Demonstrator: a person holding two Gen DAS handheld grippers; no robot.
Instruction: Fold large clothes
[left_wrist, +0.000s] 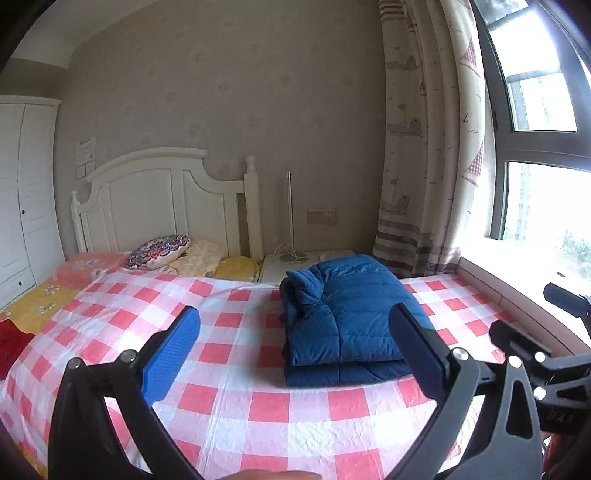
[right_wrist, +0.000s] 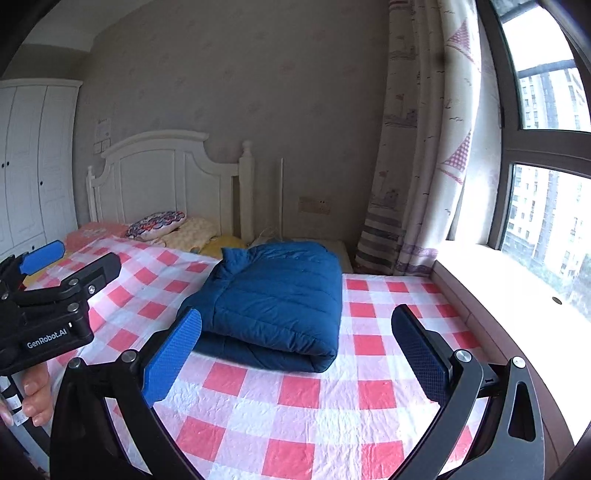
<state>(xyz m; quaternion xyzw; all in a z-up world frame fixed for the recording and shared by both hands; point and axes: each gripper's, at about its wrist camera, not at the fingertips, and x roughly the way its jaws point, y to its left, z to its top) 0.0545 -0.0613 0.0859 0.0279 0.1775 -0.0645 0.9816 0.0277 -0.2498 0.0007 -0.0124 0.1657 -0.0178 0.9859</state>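
Observation:
A blue quilted down jacket (left_wrist: 343, 317) lies folded into a thick rectangle on the red and white checked bedspread (left_wrist: 236, 369). It also shows in the right wrist view (right_wrist: 277, 299). My left gripper (left_wrist: 295, 325) is open and empty, held above the bedspread in front of the jacket. My right gripper (right_wrist: 295, 325) is open and empty, just in front of the jacket's near edge. The left gripper also shows at the left of the right wrist view (right_wrist: 55, 277). Part of the right gripper's body shows at the right edge of the left wrist view.
A white headboard (left_wrist: 155, 199) and pillows (left_wrist: 159, 251) stand at the far end of the bed. A white nightstand (left_wrist: 306, 258) is behind the jacket. A curtain (left_wrist: 424, 147) and a window sill (right_wrist: 517, 280) run along the right. A white wardrobe (left_wrist: 22, 192) stands left.

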